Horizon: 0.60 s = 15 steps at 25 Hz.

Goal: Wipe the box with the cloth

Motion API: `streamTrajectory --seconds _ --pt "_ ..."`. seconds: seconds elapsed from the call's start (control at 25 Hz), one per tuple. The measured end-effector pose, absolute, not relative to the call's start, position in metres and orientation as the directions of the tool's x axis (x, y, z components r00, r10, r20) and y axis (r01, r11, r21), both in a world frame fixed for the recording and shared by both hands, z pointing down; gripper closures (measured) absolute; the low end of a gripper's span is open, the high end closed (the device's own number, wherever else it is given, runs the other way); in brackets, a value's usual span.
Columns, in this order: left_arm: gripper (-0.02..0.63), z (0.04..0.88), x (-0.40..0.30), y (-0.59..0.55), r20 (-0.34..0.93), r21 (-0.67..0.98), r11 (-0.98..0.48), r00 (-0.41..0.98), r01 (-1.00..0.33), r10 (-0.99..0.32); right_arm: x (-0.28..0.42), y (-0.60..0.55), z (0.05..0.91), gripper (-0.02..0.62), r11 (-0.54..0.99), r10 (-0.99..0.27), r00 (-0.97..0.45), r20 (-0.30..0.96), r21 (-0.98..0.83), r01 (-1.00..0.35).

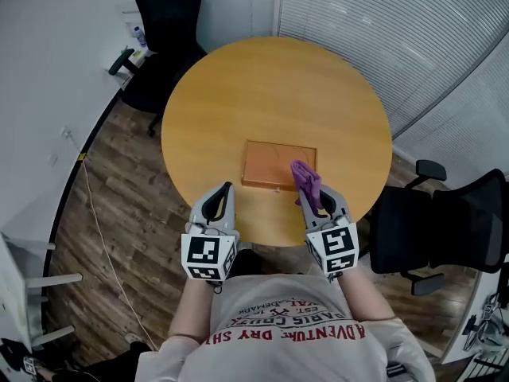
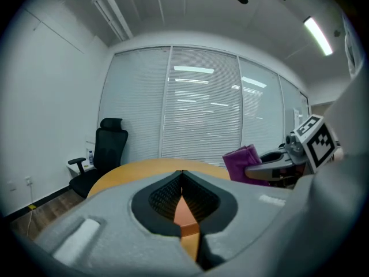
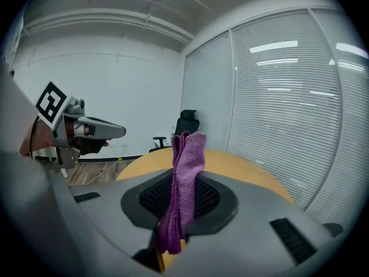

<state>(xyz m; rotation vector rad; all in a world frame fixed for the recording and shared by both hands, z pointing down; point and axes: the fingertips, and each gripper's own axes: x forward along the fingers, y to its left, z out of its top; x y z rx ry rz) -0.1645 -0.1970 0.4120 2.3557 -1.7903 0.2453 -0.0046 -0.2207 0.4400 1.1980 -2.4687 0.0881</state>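
the left hand-held gripper (image 1: 216, 200) is held low at the near edge of the desk (image 1: 270, 86), its jaws brought together on nothing. it is judged to be kept ready to steady the box while the other side does the wiping. the box (image 1: 274, 164), flat and orange-brown, is laid on the desk just ahead of both grippers, nearer the right one. the right hand-held gripper (image 1: 318, 201) is clamped on the cloth (image 1: 306, 180), a folded purple piece pinched so that a free end stands out past the tips. that end is seen over the box's near right corner; contact cannot be told.

a black office chair (image 1: 163, 30) is parked beyond the desk at the far left, and a pale cable (image 1: 95, 213) is trailed across the wooden floor (image 1: 119, 181). window blinds (image 1: 382, 30) are hung along the far right, and a second chair (image 1: 445, 229) is set just beside the desk there. nothing is found between cloth and box.
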Motion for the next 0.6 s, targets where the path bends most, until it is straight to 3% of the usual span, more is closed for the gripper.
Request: streamTrajectory --seconds 0.6 --pt "0.597 0.479 -0.224 -0.293 0.33 0.091 -0.431 0.435 -0.898 -0.838 -0.087 -0.348 0.538 0.525 0.644 -0.695 -0.375 0.614 0.3 -0.703"
